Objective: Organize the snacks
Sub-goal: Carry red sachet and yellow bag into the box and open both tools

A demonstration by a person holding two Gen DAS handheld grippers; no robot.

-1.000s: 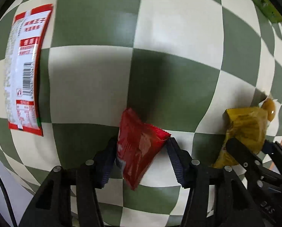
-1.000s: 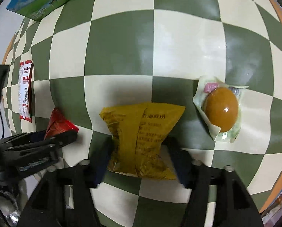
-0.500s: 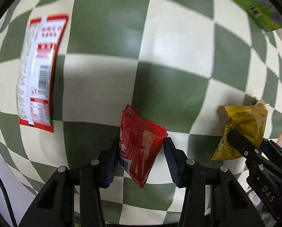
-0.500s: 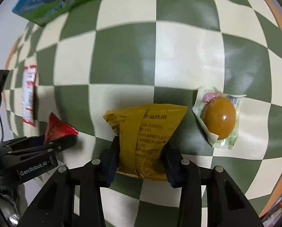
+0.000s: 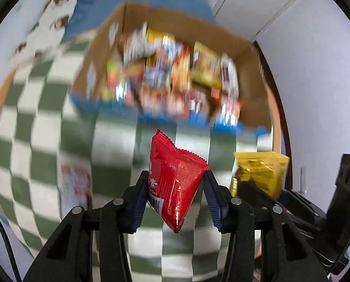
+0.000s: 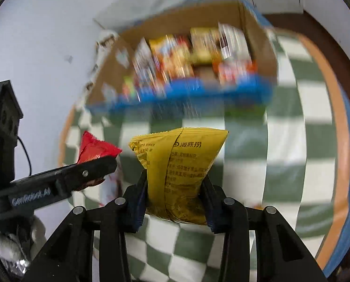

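My left gripper (image 5: 176,185) is shut on a red snack packet (image 5: 175,178), which hangs in the air above the checked table. My right gripper (image 6: 176,185) is shut on a yellow snack packet (image 6: 177,164), also lifted off the table. Each view shows the other hand's load: the yellow packet (image 5: 260,172) at the right in the left wrist view, the red packet (image 6: 94,149) at the left in the right wrist view. Ahead stands a cardboard box (image 5: 254,77) with blue edging, holding several colourful snack packs; it is blurred by motion. The same cardboard box (image 6: 259,47) shows in the right wrist view.
The green and cream checked tablecloth (image 5: 41,136) has an orange border. A white and red flat packet (image 5: 75,181) lies on it at the left. Pale walls (image 6: 45,35) rise behind the box, and blue fabric (image 5: 92,16) lies beyond it.
Both grippers closed on their packets and rose off the table with them. The views tilted up, so the snack box came into sight. The wrapped egg is out of view.
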